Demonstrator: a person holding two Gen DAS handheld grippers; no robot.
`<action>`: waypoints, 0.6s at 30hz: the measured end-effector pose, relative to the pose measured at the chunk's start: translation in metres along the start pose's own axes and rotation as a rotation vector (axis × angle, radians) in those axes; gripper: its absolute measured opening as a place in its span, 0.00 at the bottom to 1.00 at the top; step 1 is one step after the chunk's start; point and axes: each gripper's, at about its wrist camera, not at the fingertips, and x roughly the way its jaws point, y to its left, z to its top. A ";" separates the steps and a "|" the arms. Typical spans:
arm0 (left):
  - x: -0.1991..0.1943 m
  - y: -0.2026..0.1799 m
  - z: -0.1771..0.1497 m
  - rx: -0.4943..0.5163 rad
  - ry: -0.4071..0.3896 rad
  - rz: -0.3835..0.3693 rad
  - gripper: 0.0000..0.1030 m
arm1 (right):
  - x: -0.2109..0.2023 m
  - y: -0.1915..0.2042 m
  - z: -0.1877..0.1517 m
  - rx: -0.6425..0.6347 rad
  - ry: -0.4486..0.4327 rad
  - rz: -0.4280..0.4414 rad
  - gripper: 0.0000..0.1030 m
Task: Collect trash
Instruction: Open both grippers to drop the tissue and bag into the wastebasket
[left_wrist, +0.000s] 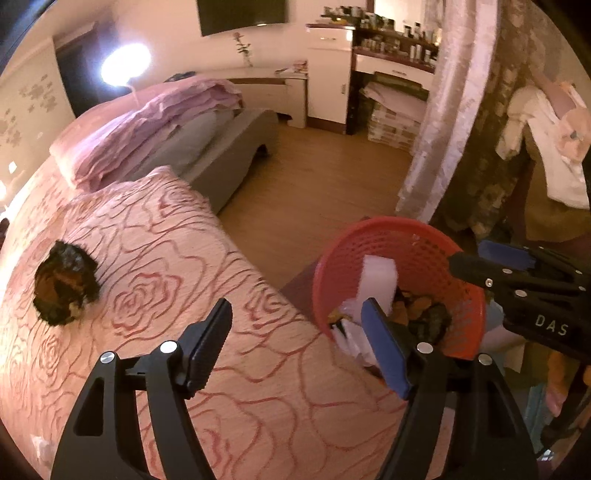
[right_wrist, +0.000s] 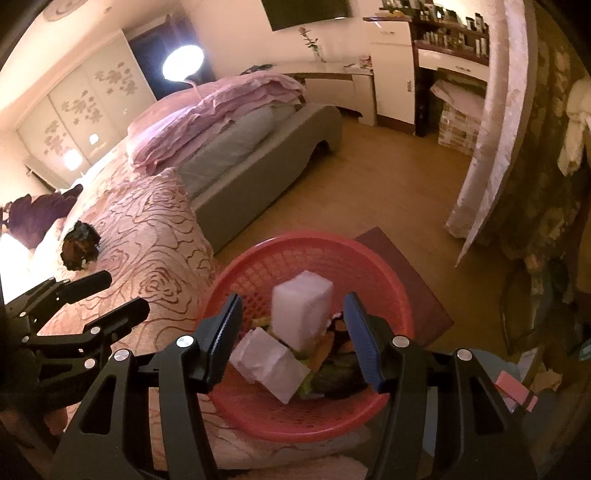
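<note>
A red mesh basket (right_wrist: 258, 413) stands at the bed's edge and holds a white foam block (right_wrist: 301, 308), white paper (right_wrist: 269, 363) and dark and orange scraps. It also shows in the left wrist view (left_wrist: 424, 254). A dark crumpled wrapper (left_wrist: 64, 282) lies on the rose-patterned bedspread (left_wrist: 155, 251), also seen in the right wrist view (right_wrist: 79, 245). My left gripper (left_wrist: 297, 347) is open and empty above the bed, right of the wrapper. My right gripper (right_wrist: 293, 338) is open and empty just above the basket.
Folded pink quilts (left_wrist: 147, 122) lie on the far part of the bed. Wooden floor (left_wrist: 325, 173) lies beyond, with a small dark mat (right_wrist: 410, 280) beside the basket. A curtain (left_wrist: 458, 110) hangs right. A white desk and shelves (left_wrist: 354, 62) stand at the back.
</note>
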 end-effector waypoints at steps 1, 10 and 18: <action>-0.001 0.003 -0.001 -0.008 -0.001 0.005 0.68 | 0.000 0.002 0.000 -0.004 0.000 0.001 0.54; -0.014 0.040 -0.018 -0.084 -0.009 0.058 0.69 | 0.005 0.039 0.002 -0.070 0.019 0.030 0.54; -0.032 0.081 -0.037 -0.172 -0.012 0.126 0.69 | 0.016 0.081 0.007 -0.141 0.041 0.074 0.54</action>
